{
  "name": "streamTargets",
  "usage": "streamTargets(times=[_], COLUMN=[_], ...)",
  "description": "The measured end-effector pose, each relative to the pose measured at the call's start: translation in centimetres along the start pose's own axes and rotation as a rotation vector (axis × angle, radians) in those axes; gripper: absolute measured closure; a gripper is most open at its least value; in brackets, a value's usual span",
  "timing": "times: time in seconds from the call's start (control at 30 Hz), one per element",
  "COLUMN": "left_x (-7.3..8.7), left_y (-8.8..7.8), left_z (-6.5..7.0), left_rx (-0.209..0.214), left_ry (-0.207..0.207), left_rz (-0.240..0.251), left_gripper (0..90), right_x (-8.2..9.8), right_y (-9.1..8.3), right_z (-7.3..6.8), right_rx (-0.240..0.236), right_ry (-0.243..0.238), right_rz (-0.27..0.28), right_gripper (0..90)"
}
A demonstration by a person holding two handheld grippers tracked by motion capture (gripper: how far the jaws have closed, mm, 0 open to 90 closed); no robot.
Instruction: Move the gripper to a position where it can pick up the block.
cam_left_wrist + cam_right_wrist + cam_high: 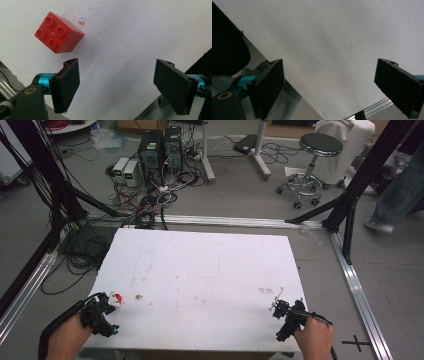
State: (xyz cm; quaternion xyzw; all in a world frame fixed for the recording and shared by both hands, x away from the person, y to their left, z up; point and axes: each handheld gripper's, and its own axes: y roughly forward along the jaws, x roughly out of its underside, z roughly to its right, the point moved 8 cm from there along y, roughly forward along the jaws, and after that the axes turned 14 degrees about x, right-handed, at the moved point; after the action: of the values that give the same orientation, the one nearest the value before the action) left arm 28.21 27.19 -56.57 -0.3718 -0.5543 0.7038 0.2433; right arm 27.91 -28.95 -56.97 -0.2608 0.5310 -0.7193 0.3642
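Counter (200, 270) of white, scuffed board spans the scene, both claws hovering over its near edge. Left claw (120, 82) hangs with jaws wide apart, as does the right claw (337, 87), holding nothing. Just beyond the left one sits a small red square plastic brick with four studs (58, 32), likely light, rigid and slick; its flat side walls look the best grip.

Red four-stud toy brick (59, 33), studs up, flat on the white desk (200, 270) near its left front corner, turned askew, lying free just beyond the spread jaws.
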Motion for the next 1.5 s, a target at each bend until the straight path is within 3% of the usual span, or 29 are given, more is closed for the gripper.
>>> streamTargets(times=[0.93, 1.1, 1.13, 1.3, 1.33, 1.5], left_x=[0.3, 0.6, 0.8, 1.1, 1.2, 1.4], left_y=[0.0, 0.1, 0.0, -0.2, -0.3, -0.7], left_z=[0.2, 0.2, 0.0, 0.2, 0.1, -0.2], left_rx=[-0.001, 0.012, 0.009, 0.029, 0.036, 0.054], left_ry=[0.006, 0.049, 0.077, 0.133, 0.163, 0.214], left_rz=[-0.012, -0.036, -0.055, -0.07, -0.075, -0.092], left_gripper=[21.4, 21.4, 21.4, 21.4, 21.4, 21.4], right_x=[0.3, 0.3, 0.3, 0.3, 0.3, 0.4], right_y=[-0.4, -0.3, -0.4, -0.5, -0.5, -0.7], right_z=[0.1, 0.1, 0.1, 0.1, 0.1, 0.3], right_rx=[0.003, 0.0, 0.0, 0.003, 0.004, 0.006], right_ry=[0.015, 0.013, 0.02, 0.014, 0.015, 0.02], right_rz=[0.009, 0.014, 0.014, 0.017, 0.017, 0.023], right_gripper=[8.9, 8.9, 8.9, 8.9, 8.9, 8.9])
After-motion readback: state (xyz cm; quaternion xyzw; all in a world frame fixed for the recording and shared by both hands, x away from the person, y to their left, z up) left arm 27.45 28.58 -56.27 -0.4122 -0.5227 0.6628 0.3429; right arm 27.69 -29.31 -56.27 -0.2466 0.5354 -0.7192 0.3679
